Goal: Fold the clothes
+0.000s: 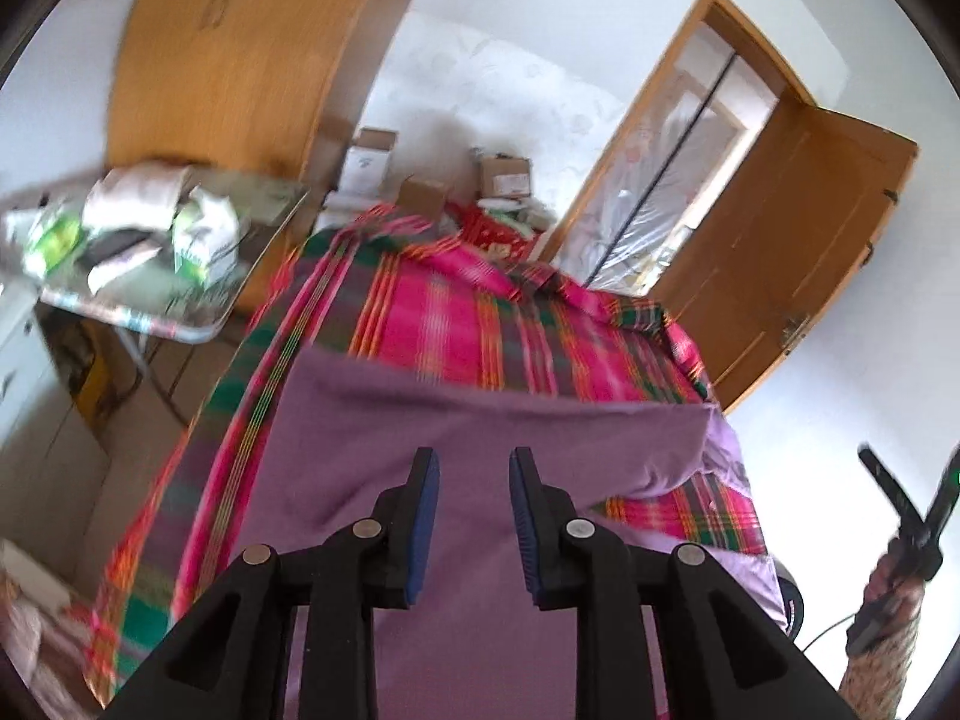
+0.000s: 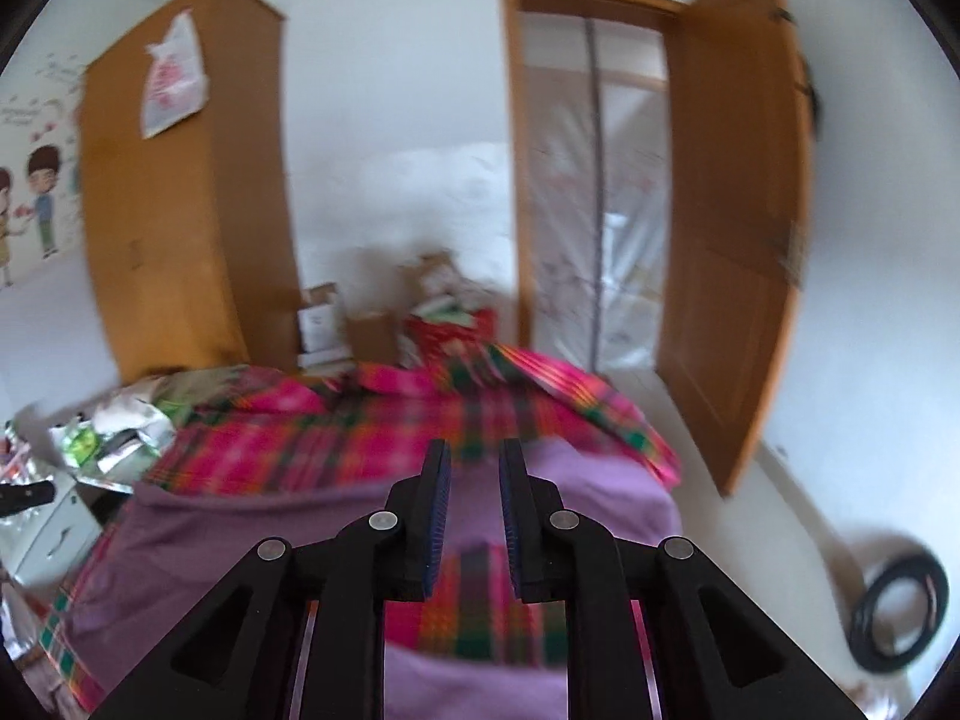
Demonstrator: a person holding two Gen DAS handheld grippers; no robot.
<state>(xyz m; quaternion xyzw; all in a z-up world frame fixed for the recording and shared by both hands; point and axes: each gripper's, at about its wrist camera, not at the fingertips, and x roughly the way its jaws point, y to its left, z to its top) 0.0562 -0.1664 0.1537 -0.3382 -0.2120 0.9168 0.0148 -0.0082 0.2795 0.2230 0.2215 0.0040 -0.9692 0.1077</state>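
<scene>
My left gripper (image 1: 474,516) and my right gripper (image 2: 475,516) both have their jaws apart, with nothing in them. The purple cloth (image 1: 480,420) lies spread on the bed (image 1: 432,312), on top of the pink checked blanket. I think it is soft, light and floppy, so it will sag if I lift it from one spot. The far edge and its corners look like the best places to pinch, one corner for each gripper.
</scene>
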